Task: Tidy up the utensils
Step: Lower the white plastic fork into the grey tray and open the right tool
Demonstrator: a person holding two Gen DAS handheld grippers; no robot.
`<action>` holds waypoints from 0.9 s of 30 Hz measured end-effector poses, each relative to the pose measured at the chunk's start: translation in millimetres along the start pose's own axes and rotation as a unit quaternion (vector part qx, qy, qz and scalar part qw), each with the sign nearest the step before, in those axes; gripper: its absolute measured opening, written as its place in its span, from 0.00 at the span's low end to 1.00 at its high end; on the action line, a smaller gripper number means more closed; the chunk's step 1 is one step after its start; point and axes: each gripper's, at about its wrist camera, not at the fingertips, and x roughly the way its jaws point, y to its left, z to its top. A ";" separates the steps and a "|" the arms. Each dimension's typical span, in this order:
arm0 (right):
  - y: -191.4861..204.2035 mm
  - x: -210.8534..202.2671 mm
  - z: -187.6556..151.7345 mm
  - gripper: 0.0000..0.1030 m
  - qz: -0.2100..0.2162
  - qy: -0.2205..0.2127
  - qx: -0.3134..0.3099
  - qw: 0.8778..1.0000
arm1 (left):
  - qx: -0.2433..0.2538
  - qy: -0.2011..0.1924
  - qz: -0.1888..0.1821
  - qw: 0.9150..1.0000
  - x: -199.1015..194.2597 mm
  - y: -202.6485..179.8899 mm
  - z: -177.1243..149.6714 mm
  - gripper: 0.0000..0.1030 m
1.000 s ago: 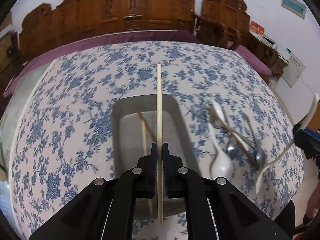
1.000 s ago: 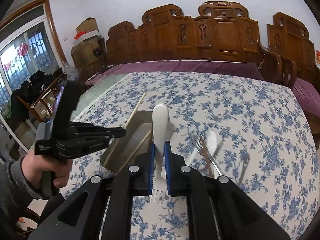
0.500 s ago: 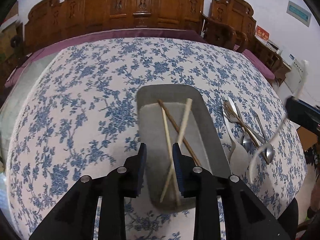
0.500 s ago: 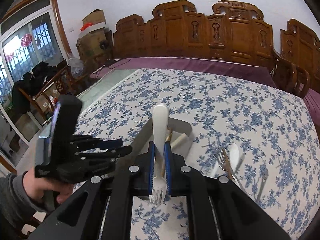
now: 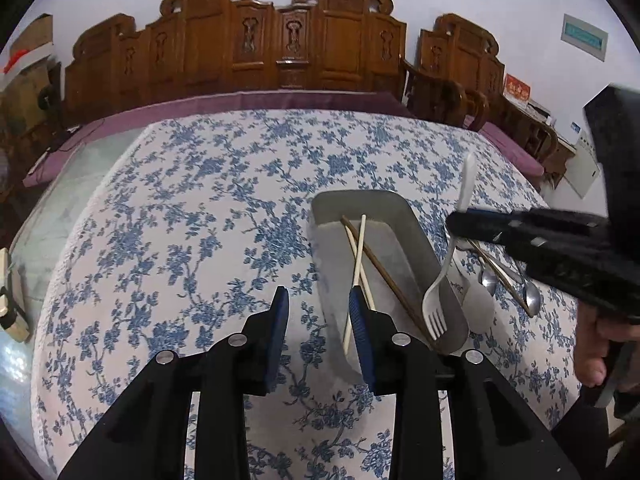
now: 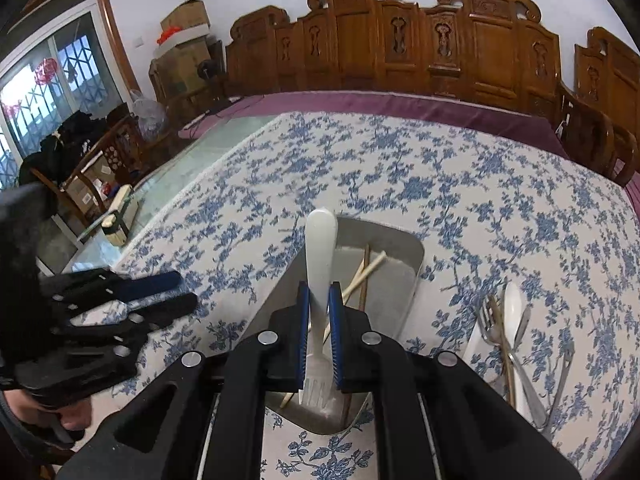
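A grey metal tray (image 5: 404, 216) sits on the floral tablecloth and holds two pale chopsticks (image 5: 357, 264) and a dark one (image 5: 384, 272). My left gripper (image 5: 320, 312) is open and empty at the tray's near left edge. My right gripper (image 6: 319, 312) is shut on a white plastic fork (image 6: 320, 248), held over the tray (image 6: 416, 264) with tines toward me. The fork also shows in the left wrist view (image 5: 448, 260), hanging into the tray.
A pile of metal spoons, a metal fork and a white spoon (image 6: 508, 332) lies on the cloth right of the tray; it also shows in the left wrist view (image 5: 496, 276). Carved wooden chairs (image 5: 288, 40) line the table's far side. A glass table edge (image 6: 132, 216) lies left.
My left gripper let a pale chopstick go into the tray, opened and drew back left. My right gripper carried the white fork over the tray.
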 end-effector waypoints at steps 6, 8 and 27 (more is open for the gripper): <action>-1.1 16.5 -9.4 0.11 -0.004 0.024 0.001 1.000 | 0.007 -0.020 0.010 1.000 -9.3 1.0 -2.3 0.29; -0.6 20.2 -11.2 0.11 -0.006 0.029 -0.001 1.000 | 0.010 -0.025 0.012 1.000 -10.8 0.2 -3.5 0.29; -18.8 17.0 -19.4 0.48 0.001 0.020 0.012 1.000 | 0.020 -0.027 0.011 0.999 -7.1 -8.3 -13.4 0.43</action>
